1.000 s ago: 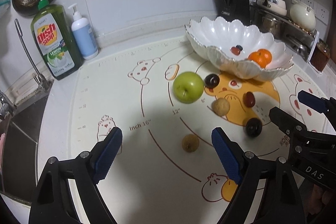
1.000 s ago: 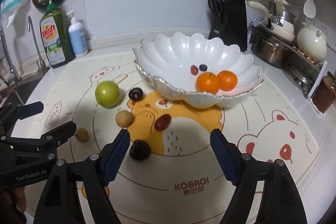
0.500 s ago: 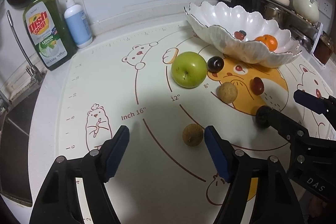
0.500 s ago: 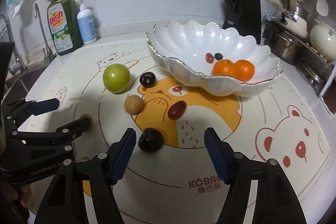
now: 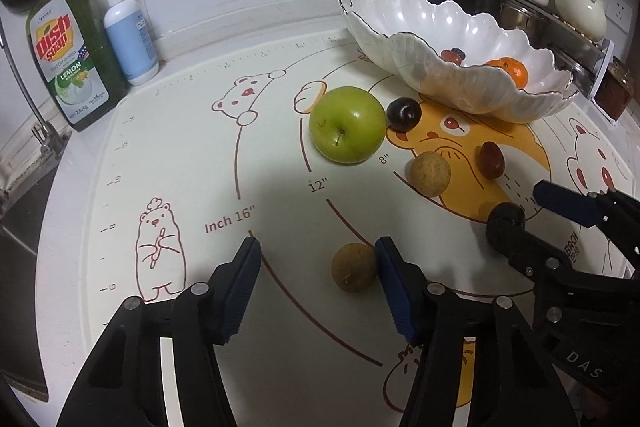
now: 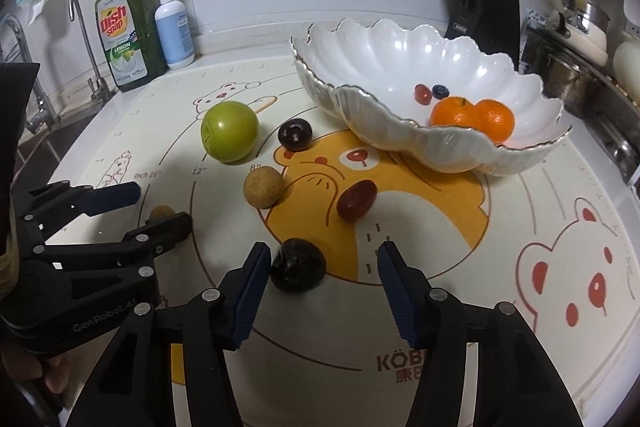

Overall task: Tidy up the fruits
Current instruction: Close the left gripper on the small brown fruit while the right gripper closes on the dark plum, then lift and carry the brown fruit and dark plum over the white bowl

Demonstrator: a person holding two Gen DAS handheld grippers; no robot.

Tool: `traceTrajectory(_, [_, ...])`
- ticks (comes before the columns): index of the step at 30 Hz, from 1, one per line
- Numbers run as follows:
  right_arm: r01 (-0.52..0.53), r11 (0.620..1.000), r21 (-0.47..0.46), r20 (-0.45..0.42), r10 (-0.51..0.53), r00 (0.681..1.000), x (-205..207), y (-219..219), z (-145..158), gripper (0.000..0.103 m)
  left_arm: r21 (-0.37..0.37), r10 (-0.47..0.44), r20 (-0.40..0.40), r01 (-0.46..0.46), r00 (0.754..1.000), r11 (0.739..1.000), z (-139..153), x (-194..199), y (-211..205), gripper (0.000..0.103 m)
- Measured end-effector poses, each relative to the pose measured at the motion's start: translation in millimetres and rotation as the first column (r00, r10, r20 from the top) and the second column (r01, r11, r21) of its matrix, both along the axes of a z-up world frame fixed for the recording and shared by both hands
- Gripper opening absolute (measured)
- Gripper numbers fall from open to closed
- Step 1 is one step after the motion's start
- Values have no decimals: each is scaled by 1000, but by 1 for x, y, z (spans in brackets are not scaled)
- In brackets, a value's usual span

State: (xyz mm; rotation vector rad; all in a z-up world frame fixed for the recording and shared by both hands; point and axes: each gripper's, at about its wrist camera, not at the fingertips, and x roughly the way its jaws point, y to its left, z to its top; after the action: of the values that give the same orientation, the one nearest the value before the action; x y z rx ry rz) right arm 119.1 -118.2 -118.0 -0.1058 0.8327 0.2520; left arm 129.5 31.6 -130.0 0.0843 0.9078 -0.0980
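Left wrist view: your left gripper [image 5: 318, 269] is spread wide, nothing held. A small brown longan [image 5: 354, 267] sits low centre, just inside the right-hand finger and touching or nearly touching its pad; the other finger is well apart from it. Above it, mid-frame: green apple [image 5: 347, 124], a dark plum [image 5: 404, 113] just right of the apple, a second longan [image 5: 430, 173], a red grape [image 5: 491, 159]. The white bowl [image 5: 416, 63] is upper right, with an orange [image 5: 514, 71] showing over its rim. At right your right gripper [image 5: 520, 207] comes in from the frame edge; it hides the fruit it is going for.

Right wrist view: right gripper [image 6: 320, 277] is also released, empty. The dark plum [image 6: 298, 265] lies low centre, up against the left-hand finger pad, with a wide gap to the other pad. This view looks into the bowl [image 6: 344, 95]: two oranges [image 6: 472, 117], a small red fruit [image 6: 422, 93], a blueberry [image 6: 440, 91]. The left view barely shows that. Here the left tool's finger covers most of the near longan.

My read: both tools are at the pre-grasp step, one fruit each; six pieces are not yet in the bowl. Next: centre each fruit between the pads before you close. Both sit off to one side, so closing now would likely push them and they'd roll. Then lift and carry to the bowl.
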Motion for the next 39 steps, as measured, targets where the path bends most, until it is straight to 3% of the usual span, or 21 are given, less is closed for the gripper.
traceTrajectory(3, [-14, 1000, 19, -11, 14, 1000, 0, 1, -3, 52, -12, -8, 0, 8, 1000, 1000, 0, 0, -1, 52])
traceTrajectory(10, [-71, 995, 66, -34, 74, 997, -1, 8, -6, 26, -32, -27, 6, 27, 1000, 999, 1, -5, -4, 35])
traceTrajectory(15, [-69, 995, 74, -35, 72, 997, -3, 6, -6, 26, -32, -33, 2, 33, 999, 999, 2, -8, -6, 22])
traceTrajectory(39, [-14, 996, 86, 15, 13, 1000, -15, -7, 18, 26, -27, -26, 36, 27, 999, 999, 27, -23, -11, 22])
